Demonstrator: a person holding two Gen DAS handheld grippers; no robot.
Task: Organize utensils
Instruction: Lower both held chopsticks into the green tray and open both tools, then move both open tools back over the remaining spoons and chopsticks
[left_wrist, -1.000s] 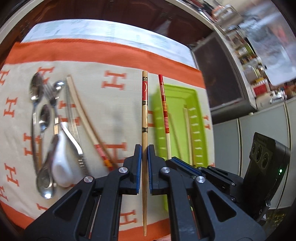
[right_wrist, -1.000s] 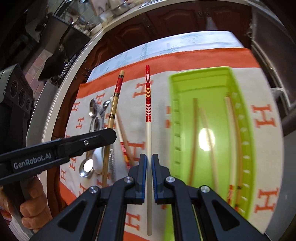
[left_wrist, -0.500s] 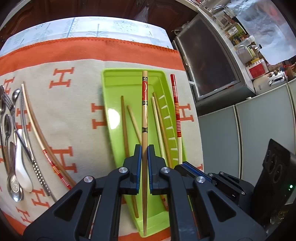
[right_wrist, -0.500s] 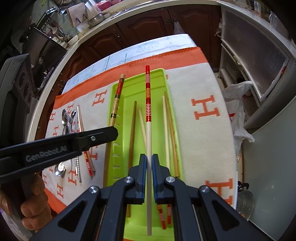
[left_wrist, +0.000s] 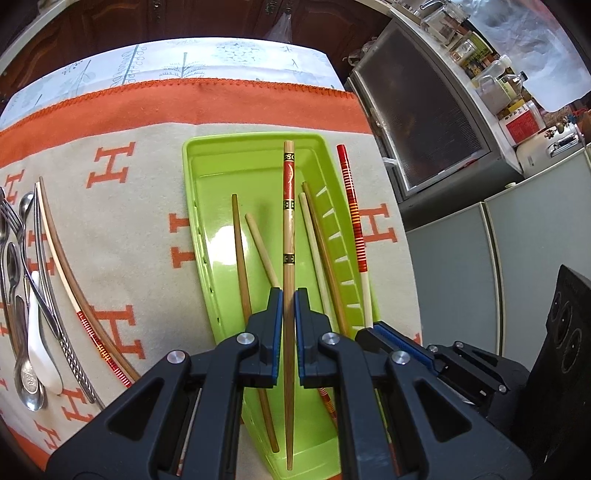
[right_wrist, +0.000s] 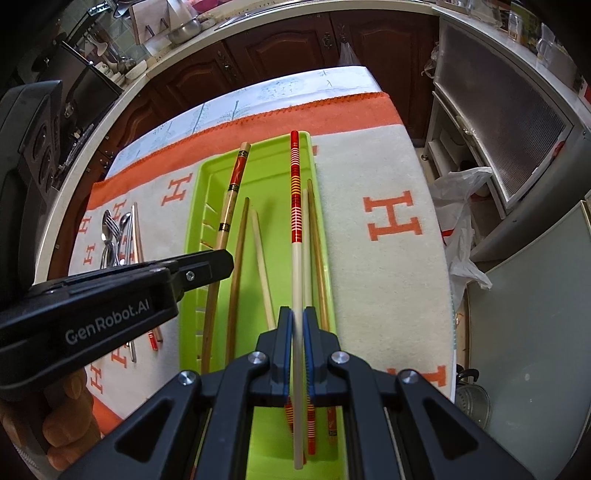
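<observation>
Over green tray (left_wrist: 255, 155) | left gripper (left_wrist: 288, 321) clamps wood chopstick (left_wrist: 288, 206) | right gripper (right_wrist: 295, 334) clamps red-banded chopstick (right_wrist: 295, 177) | both parallel to tray's long axis, above loose chopsticks | release next, likely.

table (left_wrist: 221, 59) | blanket (left_wrist: 147, 206) | green tray (left_wrist: 207, 206), cutlery (left_wrist: 22, 280)
</observation>
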